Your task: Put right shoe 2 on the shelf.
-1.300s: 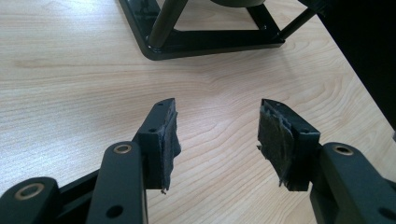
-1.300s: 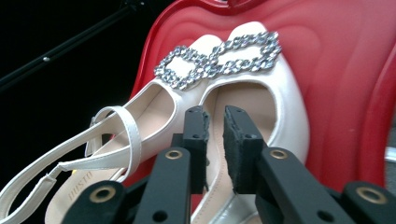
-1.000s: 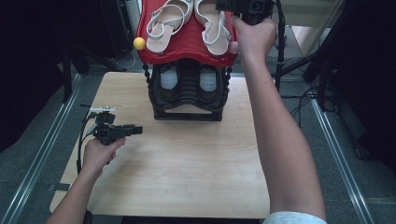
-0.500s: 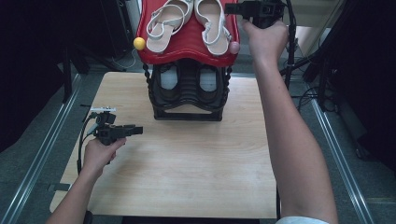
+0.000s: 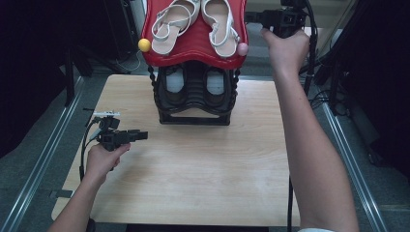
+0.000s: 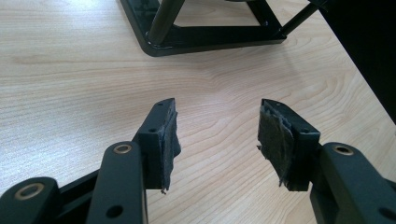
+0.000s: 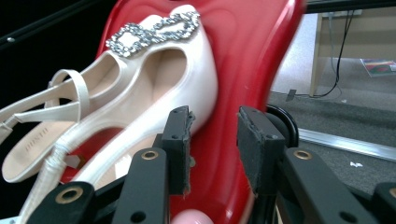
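A red tray (image 5: 196, 46) tops a black shoe rack (image 5: 196, 99) at the table's far side. On it lie two white strappy sandals, one on the left (image 5: 170, 24) and one on the right (image 5: 220, 24). My right gripper (image 5: 249, 18) hovers just off the tray's right edge, pointing left. Its jaws have just been opening, and they grip nothing. In the right gripper view the open gripper (image 7: 215, 135) faces the jewelled sandal (image 7: 154, 79) and the tray's edge (image 7: 252, 56). My left gripper (image 5: 142, 135) rests low over the table, open and empty (image 6: 217, 135).
A yellow ball (image 5: 144, 45) caps the tray's left corner and a pink one (image 5: 242, 49) its right corner. A pair of shoes (image 5: 175, 79) sits on the rack's lower tier. The rack's black base (image 6: 205, 37) lies ahead of my left gripper. Metal rails run along both table sides.
My right gripper has drawn to the right, off the right sandal to the tray's edge, and its jaws have widened. The left hand has kept still.
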### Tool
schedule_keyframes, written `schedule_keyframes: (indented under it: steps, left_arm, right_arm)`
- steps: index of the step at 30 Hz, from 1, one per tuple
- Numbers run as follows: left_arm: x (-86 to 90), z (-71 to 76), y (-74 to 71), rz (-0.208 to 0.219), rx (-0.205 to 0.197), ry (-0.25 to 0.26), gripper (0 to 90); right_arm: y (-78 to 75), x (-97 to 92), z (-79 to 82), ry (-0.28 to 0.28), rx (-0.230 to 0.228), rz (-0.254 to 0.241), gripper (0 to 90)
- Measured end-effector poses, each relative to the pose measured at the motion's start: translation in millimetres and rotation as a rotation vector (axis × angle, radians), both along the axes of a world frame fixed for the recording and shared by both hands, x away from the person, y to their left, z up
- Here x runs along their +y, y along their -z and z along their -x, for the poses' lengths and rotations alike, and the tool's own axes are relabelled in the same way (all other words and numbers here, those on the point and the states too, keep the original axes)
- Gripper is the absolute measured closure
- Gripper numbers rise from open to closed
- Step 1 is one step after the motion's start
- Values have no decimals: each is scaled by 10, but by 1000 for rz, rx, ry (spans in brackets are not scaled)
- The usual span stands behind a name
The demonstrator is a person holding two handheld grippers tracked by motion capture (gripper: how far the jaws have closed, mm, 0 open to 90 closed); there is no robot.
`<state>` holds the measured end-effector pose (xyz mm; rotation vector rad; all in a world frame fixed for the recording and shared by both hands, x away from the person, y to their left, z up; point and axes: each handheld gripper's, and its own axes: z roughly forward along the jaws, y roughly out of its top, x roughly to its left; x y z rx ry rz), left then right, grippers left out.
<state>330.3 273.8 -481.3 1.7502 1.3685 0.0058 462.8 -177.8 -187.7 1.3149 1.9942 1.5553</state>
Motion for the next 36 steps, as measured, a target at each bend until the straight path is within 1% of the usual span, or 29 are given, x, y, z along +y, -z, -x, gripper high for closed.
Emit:
schedule_keyframes:
  steps: [8, 10, 12, 18, 23, 27, 30, 35, 36]
  left_arm:
    - [0, 2, 1, 4, 0, -8, 476]
    - [-1, 3, -1, 6, -1, -9, 476]
    - [2, -2, 3, 4, -3, -11, 476]
    - [-6, 1, 2, -3, -1, -4, 476]
    - [-7, -1, 8, -1, -5, -8, 476]
    - [-6, -3, 9, -2, -7, -7, 476]
    - [2, -6, 10, -5, -6, -4, 476]
    - [5, -7, 11, -4, -4, -4, 476]
    - [3, -7, 12, -5, -6, -6, 476]
  right_arm:
    - [222, -251, 38, 29, 14, -6, 621]
    - [298, -300, 54, 27, 24, -2, 611]
    - [373, -351, 88, 31, 16, 10, 609]
    - [631, -492, 194, 36, 23, 3, 584]
    - [890, -558, 269, 31, 34, -6, 574]
    - [1101, -591, 333, 32, 40, 16, 565]
    - [1249, -603, 383, 22, 52, 7, 554]
    - [1474, -611, 473, 9, 61, 21, 550]
    - [1510, -611, 489, 8, 65, 18, 550]
